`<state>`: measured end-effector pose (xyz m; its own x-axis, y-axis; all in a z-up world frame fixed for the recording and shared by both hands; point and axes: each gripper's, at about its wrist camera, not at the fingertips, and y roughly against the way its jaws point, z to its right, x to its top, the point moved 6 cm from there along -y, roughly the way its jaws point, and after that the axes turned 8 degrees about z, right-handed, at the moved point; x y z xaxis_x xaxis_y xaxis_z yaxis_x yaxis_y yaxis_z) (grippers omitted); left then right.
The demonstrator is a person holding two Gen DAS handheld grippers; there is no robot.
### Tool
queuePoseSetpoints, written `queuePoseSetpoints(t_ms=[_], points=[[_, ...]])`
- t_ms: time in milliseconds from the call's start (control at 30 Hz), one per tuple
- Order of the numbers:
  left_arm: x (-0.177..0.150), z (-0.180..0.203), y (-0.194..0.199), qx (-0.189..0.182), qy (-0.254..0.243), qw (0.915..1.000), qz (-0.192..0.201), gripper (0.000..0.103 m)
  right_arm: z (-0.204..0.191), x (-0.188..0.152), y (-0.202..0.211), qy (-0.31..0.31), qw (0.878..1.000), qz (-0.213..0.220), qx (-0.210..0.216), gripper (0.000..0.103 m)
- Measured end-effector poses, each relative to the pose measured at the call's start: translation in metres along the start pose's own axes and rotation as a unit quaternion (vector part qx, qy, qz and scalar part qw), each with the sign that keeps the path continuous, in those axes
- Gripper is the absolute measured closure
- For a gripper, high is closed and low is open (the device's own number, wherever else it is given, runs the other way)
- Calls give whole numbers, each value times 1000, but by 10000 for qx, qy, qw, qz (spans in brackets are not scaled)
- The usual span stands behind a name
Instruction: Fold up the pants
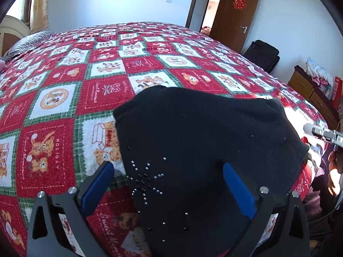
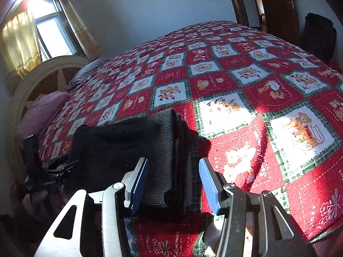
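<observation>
Left wrist view cuts the black pants (image 1: 205, 141) off at the bottom edge, so their near end is hidden under the left gripper (image 1: 169, 184), whose two blue fingers stand spread wide, one over the blanket (image 1: 64, 81) and one over the dark cloth, pinching nothing. Beads on the fabric (a starburst of them) sit between the fingers. Ahead of this gripper the folded bundle ends in a rounded edge, and beyond it the red-and-white checked blanket runs open and flat to a striped pillow (image 1: 27, 42) at far left and a brown door (image 1: 233, 10) at far right. Only a sliver of the other tool shows at the right edge.

Right wrist view shows one folded stack of pants (image 2: 128, 150), its ribbed end lying between and just ahead of the right gripper (image 2: 173, 182); the two fingers stand apart, and whether the left pad touches the cloth is hard to tell. Right of it lies bare sunlit blanket (image 2: 278, 107).
</observation>
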<state>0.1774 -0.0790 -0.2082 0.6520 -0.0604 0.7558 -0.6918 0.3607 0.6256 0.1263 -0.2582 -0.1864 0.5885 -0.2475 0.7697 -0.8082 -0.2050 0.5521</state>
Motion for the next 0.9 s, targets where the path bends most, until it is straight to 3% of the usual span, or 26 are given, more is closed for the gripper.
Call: queuePoseSetpoints(t_ms=[167, 300, 400, 600, 733, 900], points=[[2, 6, 12, -18, 8, 9999, 105, 0, -40, 5, 4, 339, 9982, 161, 459, 52], [-7, 18, 23, -12, -354, 9992, 161, 0, -67, -15, -14, 694, 9951, -241, 660, 52], [-18, 14, 15, 63, -431, 9990, -19, 0, -52, -29, -30, 638, 9960, -489, 394, 52], [-5, -10, 20, -96, 79, 9994, 324, 0, -22, 2, -2, 318, 9987, 18, 390, 52], [0, -24, 11, -401, 587, 9969, 327, 0, 8, 6, -15, -163, 9991, -242, 297, 52], [4, -18, 6, -479, 524, 9967, 380, 0, 16, -4, -43, -329, 9973, -566, 335, 52]])
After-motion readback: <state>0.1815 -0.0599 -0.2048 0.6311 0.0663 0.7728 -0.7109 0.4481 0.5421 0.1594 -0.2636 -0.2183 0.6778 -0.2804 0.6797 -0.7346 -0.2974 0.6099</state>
